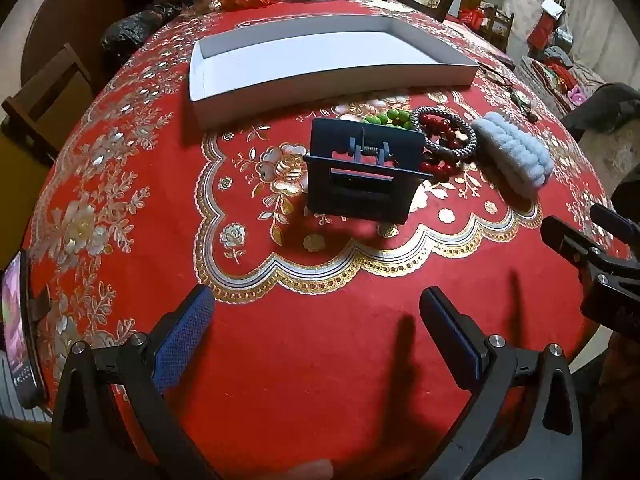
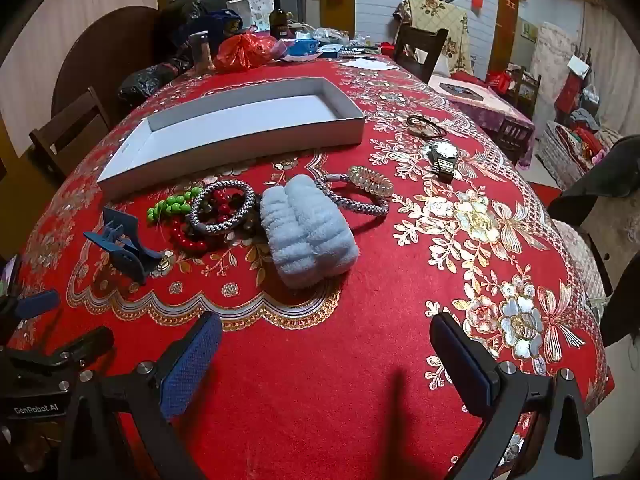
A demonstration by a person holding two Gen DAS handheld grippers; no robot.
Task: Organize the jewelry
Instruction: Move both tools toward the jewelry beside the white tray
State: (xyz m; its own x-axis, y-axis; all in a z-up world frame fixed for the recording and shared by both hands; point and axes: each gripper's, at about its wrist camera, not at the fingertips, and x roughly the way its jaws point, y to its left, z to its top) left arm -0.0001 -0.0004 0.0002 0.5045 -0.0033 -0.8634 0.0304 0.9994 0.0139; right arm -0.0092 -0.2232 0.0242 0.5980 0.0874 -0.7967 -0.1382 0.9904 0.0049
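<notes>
Left gripper [image 1: 316, 304] and right gripper [image 2: 326, 330] spread wide.

Hair clip [image 1: 362, 172] perhaps blocks beads [image 1: 386, 119].

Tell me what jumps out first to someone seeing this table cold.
The red floral tablecloth dominates. On it, a long empty white tray lies across the far side. Just nearer sits a heap of green beads, red beads, a blue hair claw and a fluffy pale-blue scrunchie.
</notes>
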